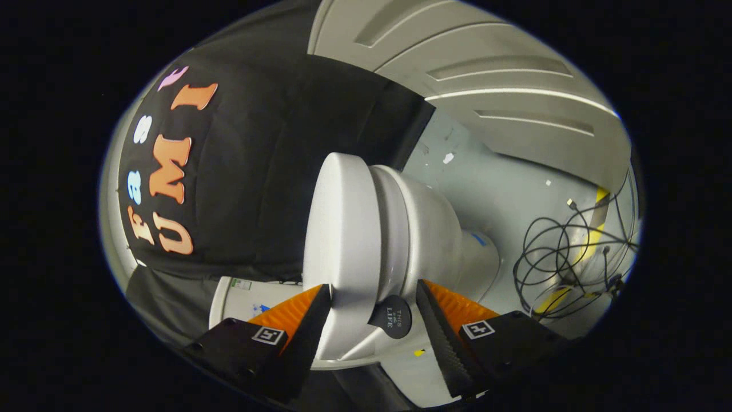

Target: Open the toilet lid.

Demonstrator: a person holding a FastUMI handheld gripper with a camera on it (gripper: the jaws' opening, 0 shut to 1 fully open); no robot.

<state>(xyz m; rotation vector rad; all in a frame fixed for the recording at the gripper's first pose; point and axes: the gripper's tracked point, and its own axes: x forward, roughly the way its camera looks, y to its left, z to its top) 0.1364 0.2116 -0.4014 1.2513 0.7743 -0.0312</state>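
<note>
The white toilet appears turned sideways in the gripper view. Its lid (pixel 337 229) is a flat white disc lying against the seat and bowl (pixel 429 229). My gripper (pixel 373 286) is open and straddles the lid's front rim. One finger (pixel 303 326) lies against the lid's outer face. The other finger (pixel 440 326) stands on the bowl side, a small gap away. A dark round tag (pixel 392 316) sits at the rim between the fingers. Whether the lid has lifted off the seat I cannot tell.
The toilet's white tank (pixel 234 294) shows beside the first finger, against the black cloth wall (pixel 257 171). Loose black cables (pixel 572 257) and a yellow tape stripe (pixel 592 229) lie on the grey floor (pixel 492 189) beyond the bowl. A pale panelled door (pixel 486 68) stands further off.
</note>
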